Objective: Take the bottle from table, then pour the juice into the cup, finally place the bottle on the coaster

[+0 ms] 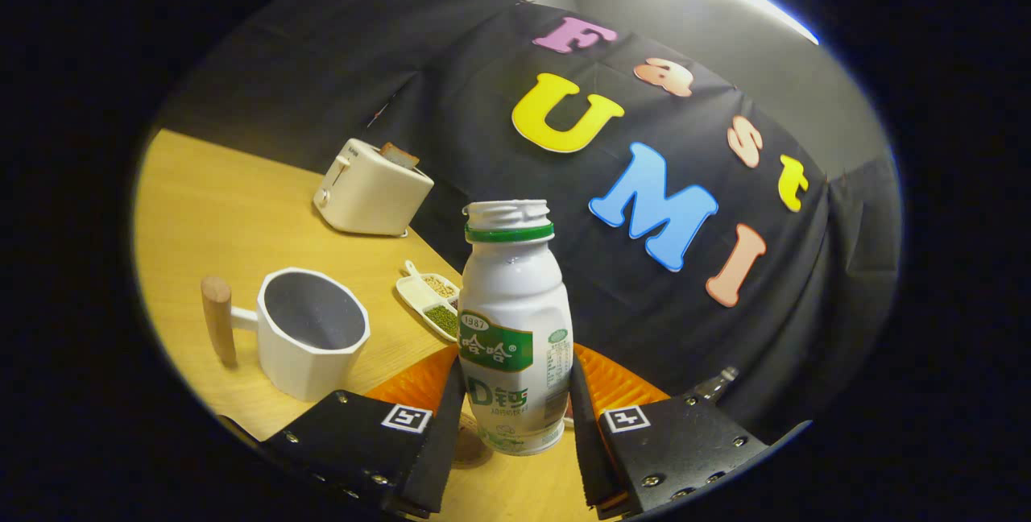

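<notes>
A white juice bottle (511, 304) with a green neck ring and no cap stands upright between my fingers. My gripper (515, 397) is shut on its lower body, one finger pressing each side. Its base seems to hover just above the wooden table (209, 216). Behind and below the bottle lies an orange ribbed coaster (419, 385), partly hidden by the bottle and my fingers. A white faceted cup (310, 337) with a wooden handle (218, 321) stands on the table to the left of the bottle, and looks empty.
A cream toaster (370, 192) with a slice of bread in it stands beyond the cup by the booth wall. A small white two-part dish (427, 296) of beans lies between the cup and the bottle. A small brown round object (469, 445) sits by the left finger.
</notes>
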